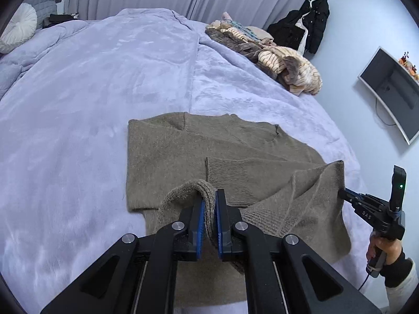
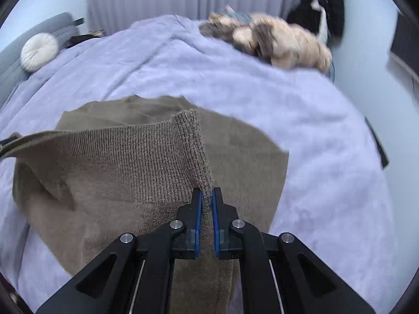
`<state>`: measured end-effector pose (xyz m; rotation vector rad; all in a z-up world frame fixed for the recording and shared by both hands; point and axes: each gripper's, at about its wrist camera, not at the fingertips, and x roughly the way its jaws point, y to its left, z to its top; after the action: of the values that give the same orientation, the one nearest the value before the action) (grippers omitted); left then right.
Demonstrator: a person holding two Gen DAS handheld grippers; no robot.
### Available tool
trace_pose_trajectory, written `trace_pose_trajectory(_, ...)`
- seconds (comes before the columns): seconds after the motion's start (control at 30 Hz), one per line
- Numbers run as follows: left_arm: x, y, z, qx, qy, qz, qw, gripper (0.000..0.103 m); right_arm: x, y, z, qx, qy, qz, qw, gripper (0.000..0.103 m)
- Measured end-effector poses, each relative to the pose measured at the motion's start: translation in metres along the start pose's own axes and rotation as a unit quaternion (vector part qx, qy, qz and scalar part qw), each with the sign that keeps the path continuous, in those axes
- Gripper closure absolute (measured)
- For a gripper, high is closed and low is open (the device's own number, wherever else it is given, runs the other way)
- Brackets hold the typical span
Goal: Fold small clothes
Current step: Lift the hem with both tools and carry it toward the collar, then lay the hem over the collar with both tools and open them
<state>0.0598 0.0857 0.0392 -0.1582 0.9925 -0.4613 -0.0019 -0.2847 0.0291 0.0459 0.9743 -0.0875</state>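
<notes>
A brown knitted sweater point(image 1: 183, 151) lies on the lilac bedspread point(image 1: 91, 78), its sleeves folded across the body. My left gripper point(image 1: 209, 201) is shut on the ribbed hem near one lower corner, which bunches up between the blue pads. My right gripper point(image 1: 340, 192) pinches the other hem corner at the right and lifts it off the bed. In the right wrist view the right gripper point(image 2: 207, 193) is shut on the ribbed hem edge of the sweater point(image 2: 131, 162), which stands up between its pads. The raised hem stretches to the left between both grippers.
A pile of striped and furry clothes point(image 1: 275, 52) lies at the far right of the bed. A black coat point(image 1: 306, 23) hangs on the wall, with a monitor point(image 1: 392, 91) to the right. A round white cushion point(image 1: 18, 28) sits at the far left. A hand and dark sleeve point(image 1: 387, 256) hold the right gripper.
</notes>
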Motion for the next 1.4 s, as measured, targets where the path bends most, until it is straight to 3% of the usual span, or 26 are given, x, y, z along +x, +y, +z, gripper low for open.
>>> trace_pose_trajectory(0.07,0.013,-0.003,0.0,0.011,0.016,0.021,0.9996,0.089,0.013,-0.005,-0.015,0.036,0.022,0.029,0.999,0.095)
trace_pose_trajectory(0.13,0.016,-0.003,-0.004,0.026,0.011,0.039,0.9988,0.046,0.025,-0.015,-0.022,0.072,0.033,0.05,0.996,0.095)
trace_pose_trajectory(0.17,0.013,-0.003,-0.006,0.032,-0.005,0.057,0.9979,0.016,0.029,-0.02,-0.024,0.084,0.036,0.059,0.994,0.095)
trace_pose_trajectory(0.2,0.007,0.0,-0.008,0.035,-0.02,0.063,0.9972,0.01,0.03,-0.02,-0.026,0.092,0.037,0.067,0.993,0.094)
trace_pose_trajectory(0.37,0.012,0.011,-0.002,0.041,-0.013,0.064,0.9971,0.01,0.044,-0.029,-0.03,0.113,0.044,0.107,0.987,0.084)
trace_pose_trajectory(0.43,0.03,0.013,0.0,0.051,0.011,0.059,0.9969,0.01,0.048,-0.033,-0.03,0.131,0.04,0.133,0.982,0.06)
trace_pose_trajectory(0.53,0.057,0.006,0.003,0.067,0.041,0.055,0.9954,0.01,0.056,-0.034,-0.023,0.146,0.044,0.156,0.976,0.053)
trace_pose_trajectory(0.6,0.076,-0.005,0.005,0.094,0.056,0.058,0.9923,0.011,0.062,-0.03,-0.02,0.135,0.051,0.148,0.978,0.053)
trace_pose_trajectory(0.63,0.083,-0.011,0.005,0.107,0.058,0.065,0.9904,0.017,0.064,-0.028,-0.018,0.131,0.054,0.145,0.979,0.053)
trace_pose_trajectory(0.67,0.089,-0.017,0.004,0.116,0.062,0.075,0.9884,0.049,0.066,-0.025,-0.017,0.126,0.058,0.139,0.981,0.055)
trace_pose_trajectory(0.7,0.097,-0.02,0.004,0.121,0.078,0.089,0.9856,0.091,0.066,-0.021,-0.015,0.118,0.057,0.127,0.983,0.075)
trace_pose_trajectory(0.73,0.1,-0.019,0.005,0.112,0.087,0.093,0.9854,0.095,0.064,-0.017,-0.015,0.105,0.055,0.116,0.986,0.094)
trace_pose_trajectory(0.87,0.064,-0.016,0.008,0.089,0.025,0.065,0.9936,0.095,0.032,0.005,-0.013,0.041,0.006,0.072,0.997,0.094)
trace_pose_trajectory(1.03,0.03,-0.029,0.039,0.108,-0.064,0.06,0.9903,0.095,-0.005,0.008,0.019,0.003,-0.076,0.029,0.997,0.094)
trace_pose_trajectory(1.2,0.072,-0.028,0.078,0.087,-0.058,0.072,0.992,0.095,0.033,-0.005,0.06,0.029,-0.066,0.017,0.997,0.094)
trace_pose_trajectory(1.4,0.14,-0.011,0.075,0.077,-0.002,0.125,0.9892,0.095,0.102,-0.01,0.066,0.054,-0.015,0.022,0.998,0.094)
